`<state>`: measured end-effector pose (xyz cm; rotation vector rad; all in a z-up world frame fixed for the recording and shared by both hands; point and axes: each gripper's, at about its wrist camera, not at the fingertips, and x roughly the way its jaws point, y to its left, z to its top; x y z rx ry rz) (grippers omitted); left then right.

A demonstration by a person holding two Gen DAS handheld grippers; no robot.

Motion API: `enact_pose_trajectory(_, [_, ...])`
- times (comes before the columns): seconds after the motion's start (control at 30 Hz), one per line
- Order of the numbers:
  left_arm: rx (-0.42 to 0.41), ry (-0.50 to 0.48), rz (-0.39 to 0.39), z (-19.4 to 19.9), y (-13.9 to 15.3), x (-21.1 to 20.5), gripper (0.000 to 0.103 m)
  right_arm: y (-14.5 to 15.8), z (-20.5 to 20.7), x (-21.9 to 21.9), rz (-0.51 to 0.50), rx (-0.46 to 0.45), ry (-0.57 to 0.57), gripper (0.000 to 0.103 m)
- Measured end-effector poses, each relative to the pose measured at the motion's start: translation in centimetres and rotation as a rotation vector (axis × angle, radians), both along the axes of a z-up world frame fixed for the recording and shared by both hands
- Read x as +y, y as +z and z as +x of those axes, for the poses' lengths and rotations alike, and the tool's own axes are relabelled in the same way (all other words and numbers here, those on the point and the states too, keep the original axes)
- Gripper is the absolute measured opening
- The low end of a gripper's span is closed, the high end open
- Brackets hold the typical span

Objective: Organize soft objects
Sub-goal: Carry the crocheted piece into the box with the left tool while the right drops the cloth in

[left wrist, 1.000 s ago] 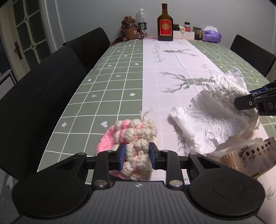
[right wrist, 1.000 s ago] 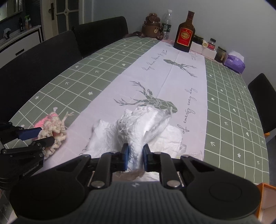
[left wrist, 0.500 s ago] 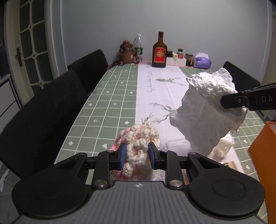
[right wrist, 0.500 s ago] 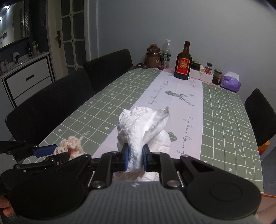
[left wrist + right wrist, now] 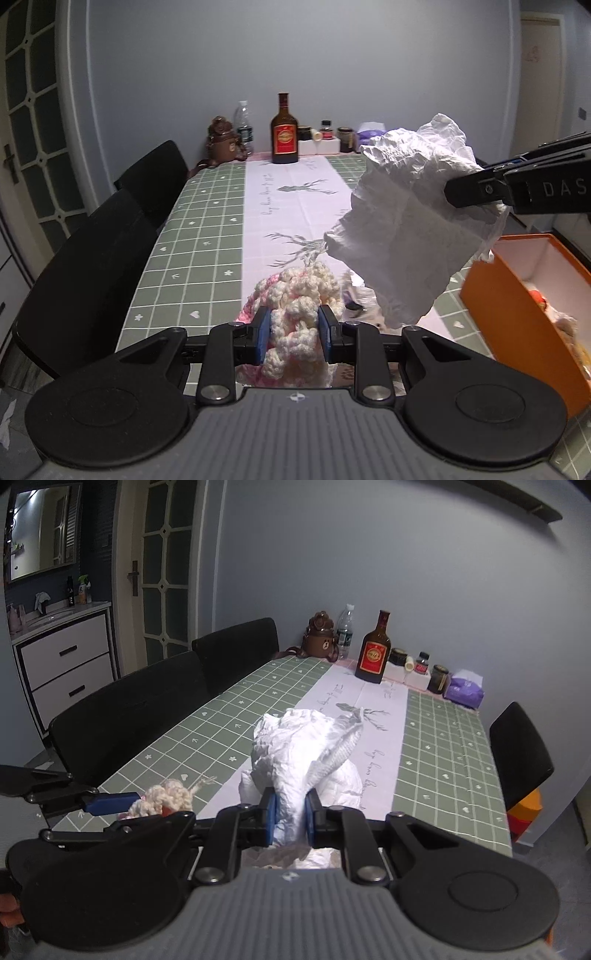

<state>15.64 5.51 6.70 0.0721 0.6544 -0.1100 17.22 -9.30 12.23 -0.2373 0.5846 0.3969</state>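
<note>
My left gripper [image 5: 291, 334] is shut on a pink and cream crocheted piece [image 5: 299, 295], which hangs above the near end of the table. My right gripper [image 5: 290, 819] is shut on a crumpled white cloth [image 5: 299, 749] that it holds up in the air. In the left wrist view the white cloth [image 5: 406, 236] dangles at the right from the right gripper's dark fingers [image 5: 480, 190]. In the right wrist view the crocheted piece [image 5: 168, 797] shows at the lower left between the left gripper's blue pads [image 5: 110, 803].
An orange box [image 5: 513, 317] with a white inside and soft things in it stands at the right. Black chairs [image 5: 99, 258] line the left side of the green checked table [image 5: 199, 236]. A brown bottle [image 5: 284, 134], jars and a bear figure stand at the far end.
Both grippers have risen off the table with their loads and tipped up. The white cloth left the tabletop and now hangs in the air. The orange box has come into view.
</note>
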Motion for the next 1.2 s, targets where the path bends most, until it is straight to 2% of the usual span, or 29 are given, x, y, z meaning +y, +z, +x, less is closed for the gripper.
enact_pose_trajectory(0.37, [-0.044, -0.173, -0.019, -3.6, 1.5, -5.9, 0.031, 1.9, -6.5, -7.2, -0.029, -0.06, -0.108, 0.015])
enact_pose_trajectory(0.6, [-0.04, -0.342, -0.027, -4.5, 1.7, -11.4, 0.031, 1.5, -8.1, -13.8, -0.072, -0.053, -0.245, 0.015])
enact_pose_trajectory(0.8, [-0.013, -0.47, -0.002, -3.8, 0.8, -17.1, 0.031, -0.5, -7.4, -18.9, -0.131, -0.005, -0.359, 0.015])
enact_pose_trajectory(0.93, [0.0, -0.537, -0.001, -2.9, 0.4, -20.7, 0.031, -2.1, -6.2, -21.7, -0.132, 0.039, -0.402, 0.015])
enact_pose_trajectory(1.07, [0.036, -0.571, -0.011, -1.2, -0.9, -23.5, 0.031, -4.1, -4.4, -23.9, -0.155, 0.078, -0.445, 0.016])
enact_pose_trajectory(1.2, [0.089, -0.561, 0.008, 1.1, -3.0, -25.6, 0.031, -6.1, -2.5, -25.8, -0.101, 0.137, -0.451, 0.016])
